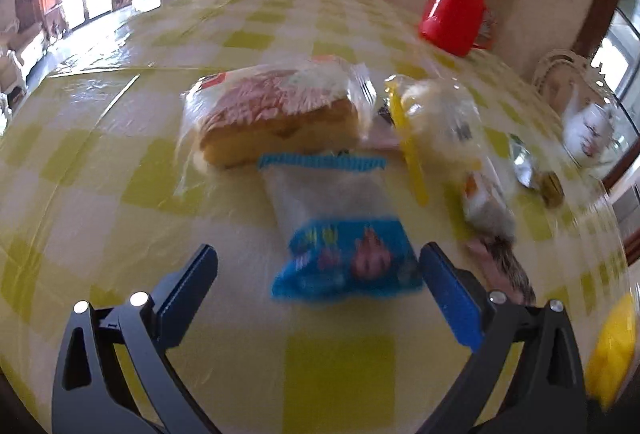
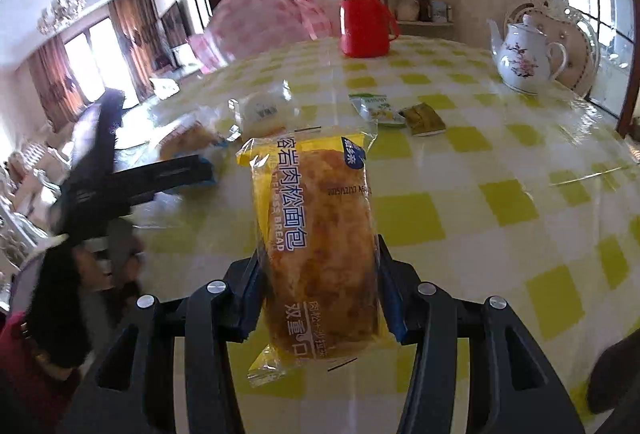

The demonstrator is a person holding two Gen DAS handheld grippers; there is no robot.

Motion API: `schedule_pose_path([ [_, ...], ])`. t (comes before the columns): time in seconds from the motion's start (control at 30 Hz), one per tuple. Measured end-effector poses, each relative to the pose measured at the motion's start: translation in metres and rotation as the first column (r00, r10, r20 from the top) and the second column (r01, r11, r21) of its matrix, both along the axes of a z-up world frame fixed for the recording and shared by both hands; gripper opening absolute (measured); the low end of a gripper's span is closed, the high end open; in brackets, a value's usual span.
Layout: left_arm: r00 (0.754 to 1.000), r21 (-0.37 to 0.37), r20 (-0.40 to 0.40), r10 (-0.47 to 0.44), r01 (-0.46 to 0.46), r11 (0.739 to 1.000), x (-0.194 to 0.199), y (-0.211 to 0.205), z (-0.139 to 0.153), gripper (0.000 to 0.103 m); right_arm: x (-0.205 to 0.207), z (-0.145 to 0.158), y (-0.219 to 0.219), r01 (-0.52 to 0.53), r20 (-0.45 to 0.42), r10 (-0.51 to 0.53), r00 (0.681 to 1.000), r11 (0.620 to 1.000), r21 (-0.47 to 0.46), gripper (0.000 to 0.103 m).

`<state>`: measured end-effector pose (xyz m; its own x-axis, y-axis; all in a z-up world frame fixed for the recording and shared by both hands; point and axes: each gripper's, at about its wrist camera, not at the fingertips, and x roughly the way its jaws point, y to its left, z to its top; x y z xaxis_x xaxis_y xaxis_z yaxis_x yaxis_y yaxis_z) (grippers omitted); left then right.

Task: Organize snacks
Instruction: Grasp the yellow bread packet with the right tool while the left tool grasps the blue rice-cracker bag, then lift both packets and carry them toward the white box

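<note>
My left gripper [image 1: 320,270] is open, its jaws on either side of the near end of a blue and white snack packet [image 1: 340,234] lying on the table. Behind it lie a wrapped cake slice [image 1: 276,114] and a clear bag with a yellow stick [image 1: 436,126]. My right gripper [image 2: 318,286] is shut on a yellow-wrapped pork floss bread [image 2: 316,234] and holds it above the table. The left gripper [image 2: 132,174] shows at the left of the right wrist view.
The table has a yellow checked cloth [image 2: 500,202]. A red flask [image 2: 366,18] and a white teapot [image 2: 524,58] stand at the back. A green packet [image 2: 376,108] and a brown packet [image 2: 424,120] lie mid-table. An orange-white packet [image 1: 486,202] lies right of the blue packet.
</note>
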<state>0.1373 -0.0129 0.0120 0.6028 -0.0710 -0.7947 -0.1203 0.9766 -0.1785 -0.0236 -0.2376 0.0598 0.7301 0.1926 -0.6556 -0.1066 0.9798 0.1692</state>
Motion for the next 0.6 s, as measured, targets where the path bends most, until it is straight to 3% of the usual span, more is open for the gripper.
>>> schedule_pose_path([
  [0.17, 0.999, 0.162, -0.049, -0.008, 0.016, 0.987, 0.029, -0.023, -0.008, 0.101, 0.002, -0.005, 0.012, -0.027, -0.016, 0.027, 1.0, 0.999, -0.033, 0.049],
  [0.2, 0.998, 0.189, -0.054, -0.032, 0.042, 0.981, 0.028, -0.027, -0.009, 0.09, 0.002, -0.005, 0.014, -0.031, -0.016, 0.03, 0.999, 0.999, -0.039, 0.049],
  [0.27, 0.996, 0.202, -0.019, -0.086, 0.088, 0.975, 0.018, -0.03, -0.002, 0.056, 0.002, -0.005, 0.015, -0.033, -0.013, 0.032, 0.999, 0.998, -0.049, 0.049],
  [0.3, 0.993, 0.186, -0.024, -0.111, 0.114, 0.976, 0.014, -0.031, 0.0, 0.052, 0.002, -0.006, 0.015, -0.03, -0.015, 0.029, 0.999, 0.998, -0.054, 0.049],
  [0.43, 0.983, 0.192, -0.016, -0.18, 0.18, 0.965, -0.005, -0.036, 0.004, 0.049, 0.006, -0.014, 0.013, -0.006, -0.049, 0.002, 0.999, 0.997, -0.08, 0.049],
  [0.6, 0.976, 0.14, 0.039, -0.216, 0.209, 0.968, -0.03, -0.041, 0.02, 0.049, 0.007, -0.018, 0.015, 0.008, -0.062, -0.016, 0.998, 0.992, -0.126, 0.049],
])
